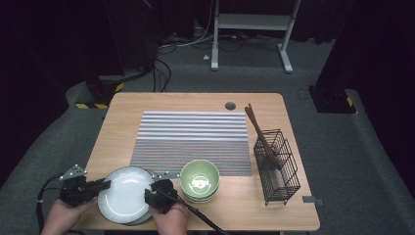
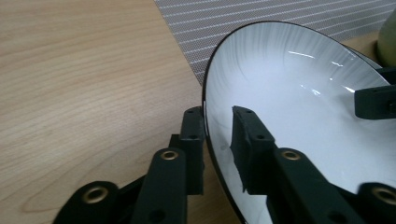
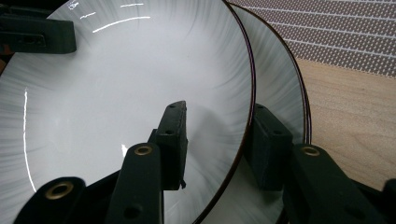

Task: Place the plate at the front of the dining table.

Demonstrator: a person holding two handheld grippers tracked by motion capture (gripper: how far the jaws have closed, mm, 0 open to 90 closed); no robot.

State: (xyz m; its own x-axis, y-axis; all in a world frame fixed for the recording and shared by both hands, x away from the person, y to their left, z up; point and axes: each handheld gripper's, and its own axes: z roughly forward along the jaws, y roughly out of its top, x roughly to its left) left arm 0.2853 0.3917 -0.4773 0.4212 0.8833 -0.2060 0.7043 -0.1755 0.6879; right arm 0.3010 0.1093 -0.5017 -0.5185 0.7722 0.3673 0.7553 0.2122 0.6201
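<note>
A white plate (image 1: 125, 193) with a dark rim sits at the table's front left, on top of a second white plate (image 1: 139, 220) whose edge peeks out below it. My left gripper (image 1: 105, 185) holds the top plate's left rim; in the left gripper view (image 2: 218, 114) one jaw is under the rim and the other presses on the plate's (image 2: 289, 84) inside. My right gripper (image 1: 149, 193) straddles the right rim. In the right gripper view (image 3: 219, 107) its jaws stand apart around the top plate (image 3: 116, 93), clear of the rim, with the lower plate (image 3: 280, 93) behind.
A stack of green bowls (image 1: 199, 180) stands just right of the plates. A striped placemat (image 1: 193, 142) covers the table's middle. A black wire basket (image 1: 278, 166) with wooden utensils (image 1: 259, 134) stands at the right. The table's front edge is near my hands.
</note>
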